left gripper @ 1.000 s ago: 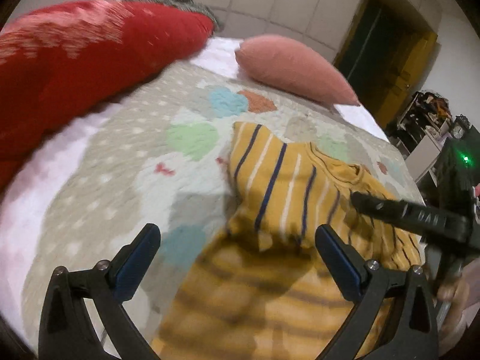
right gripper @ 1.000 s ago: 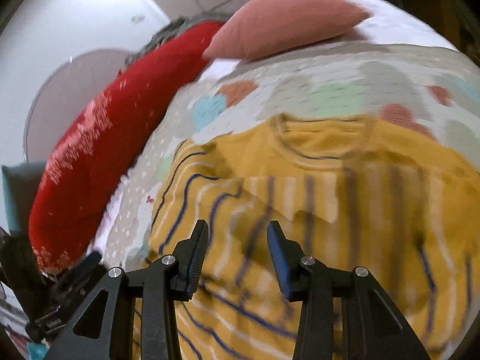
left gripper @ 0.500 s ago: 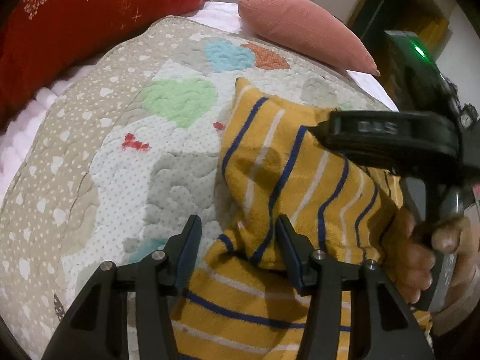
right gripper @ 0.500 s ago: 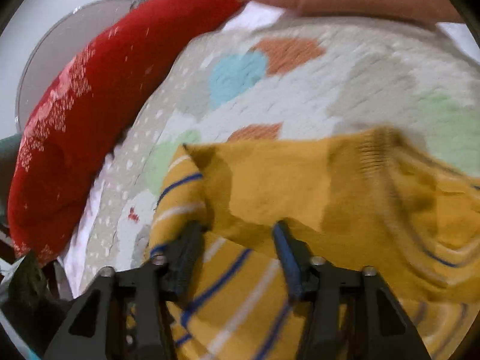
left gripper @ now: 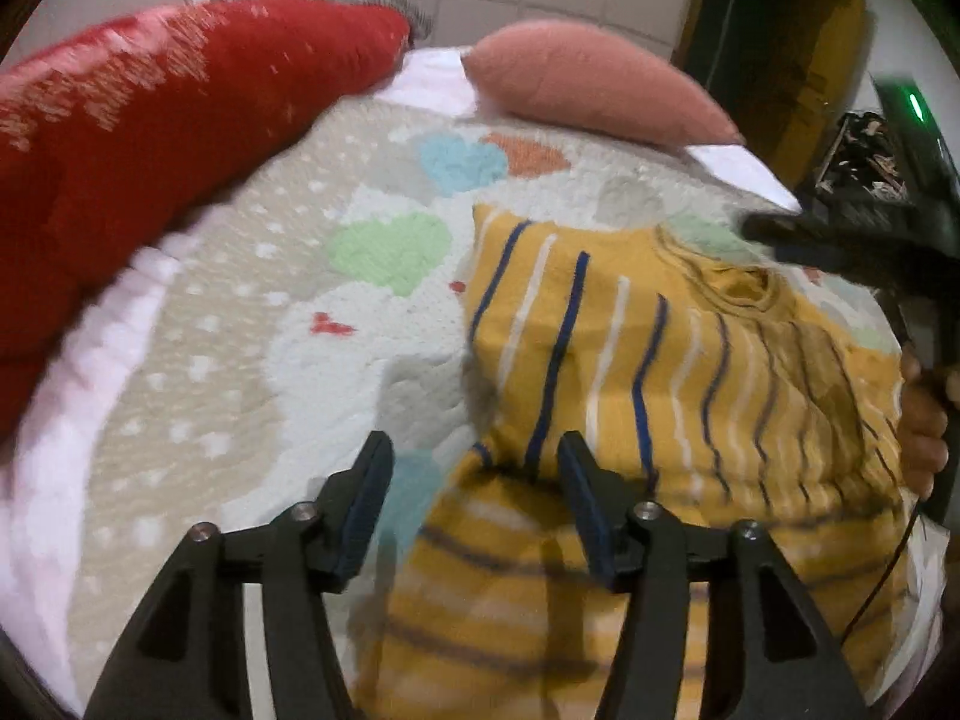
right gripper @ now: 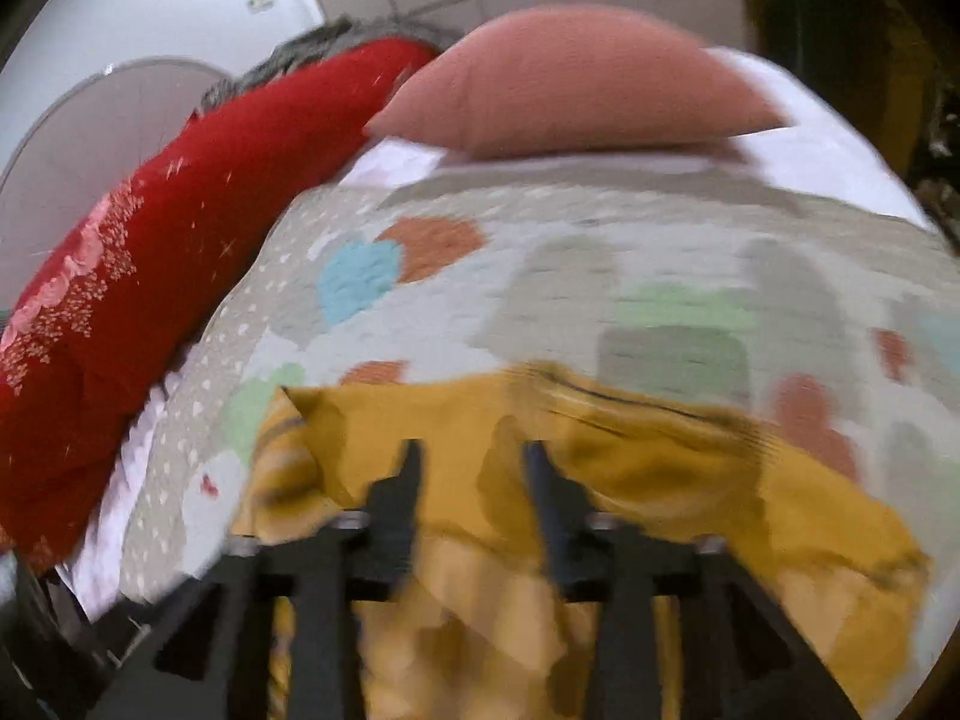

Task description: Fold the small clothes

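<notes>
Yellow striped shirt (left gripper: 630,360) lies on the quilt (left gripper: 252,324) of the bed, one side flap laid over the body so the stripes run crosswise to those beneath; collar faces the pink pillow (left gripper: 594,93). Left gripper (left gripper: 474,480) is parted wide, nothing between its fingers, poised above the flap's lower edge, probably having let go there or ready to press the fold. Right gripper (right gripper: 474,468) is narrowly parted over the plain yellow cloth; blur hides whether it pinches fabric. Red cushion (left gripper: 162,120) sits clear, to the left.
</notes>
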Tool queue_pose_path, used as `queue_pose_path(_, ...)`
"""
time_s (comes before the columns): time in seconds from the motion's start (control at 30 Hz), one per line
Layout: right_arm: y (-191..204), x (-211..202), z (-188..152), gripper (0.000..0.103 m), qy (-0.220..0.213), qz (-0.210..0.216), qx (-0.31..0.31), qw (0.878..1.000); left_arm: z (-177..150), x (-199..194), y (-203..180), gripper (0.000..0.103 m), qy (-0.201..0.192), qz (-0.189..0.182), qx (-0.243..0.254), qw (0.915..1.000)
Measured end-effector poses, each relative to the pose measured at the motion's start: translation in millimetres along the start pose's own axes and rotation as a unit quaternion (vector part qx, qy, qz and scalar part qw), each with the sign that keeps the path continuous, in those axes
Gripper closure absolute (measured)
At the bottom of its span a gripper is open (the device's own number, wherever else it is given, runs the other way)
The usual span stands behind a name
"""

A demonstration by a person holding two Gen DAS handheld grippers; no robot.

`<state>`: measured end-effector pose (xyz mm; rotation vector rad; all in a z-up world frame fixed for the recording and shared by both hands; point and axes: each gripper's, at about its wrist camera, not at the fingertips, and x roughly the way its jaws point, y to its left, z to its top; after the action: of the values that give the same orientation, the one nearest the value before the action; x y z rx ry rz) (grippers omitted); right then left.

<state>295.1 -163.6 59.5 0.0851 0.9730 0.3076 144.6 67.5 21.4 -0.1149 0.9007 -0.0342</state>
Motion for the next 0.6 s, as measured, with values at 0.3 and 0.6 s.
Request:
queue_pose_path(0.3, -105.8, -60.5, -65.8, 0.041, 0.017, -0.110, 0.029, 0.993, -62.6, -56.1, 65.2, 0.028, 0.010, 0.046, -0.044, 0.9979)
queue_pose_path(0.6, -157.1, -123.6, -144.4, 0.041, 0.009, -0.238, 0.092, 0.967, -96.9, -61.6, 88.0, 0.024, 0.033, 0.028, -0.063, 0.9971)
